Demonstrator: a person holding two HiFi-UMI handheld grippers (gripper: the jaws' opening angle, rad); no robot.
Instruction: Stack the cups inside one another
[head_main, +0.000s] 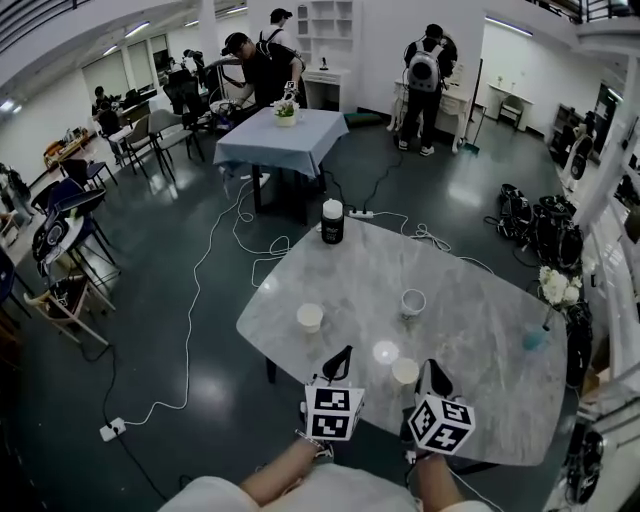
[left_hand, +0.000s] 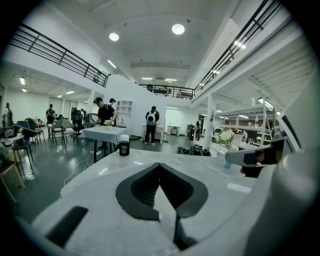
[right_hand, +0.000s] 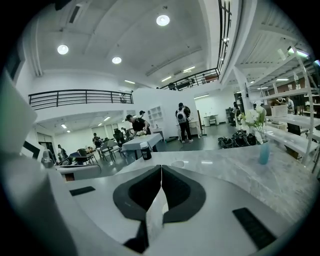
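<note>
At the bottom of the head view, the left gripper (head_main: 340, 362) and the right gripper (head_main: 432, 374) sit side by side over the near rim of the marble table (head_main: 480, 330). Each gripper's own view shows its jaws pressed together at the tips with nothing between them, so I judge both must spread before any cup can be taken.

Just left of the right gripper's tips, in the gap between the two tools, stands the nearest cup (head_main: 405, 372). It is cream and upright with its mouth up, so its long axis runs straight up from the table, and a grasp would have to close across its wall or rim. It lies plainly closer to the right gripper than to the left, which makes the right the likelier one to take it.

Further up the frame, a second cream cup (head_main: 310, 318) stands up and to the left of the left gripper's tips, well apart from the first. A grey cup (head_main: 413, 303) stands above the right gripper, past the nearest cup. All three stand separate and none is nested, so the stacking is not yet begun.

Beyond them, at the table's far edge, stands a black jar (head_main: 332, 222) with a white lid. Toward the right edge is a blue vase (head_main: 535, 338), clear of the cups.
</note>
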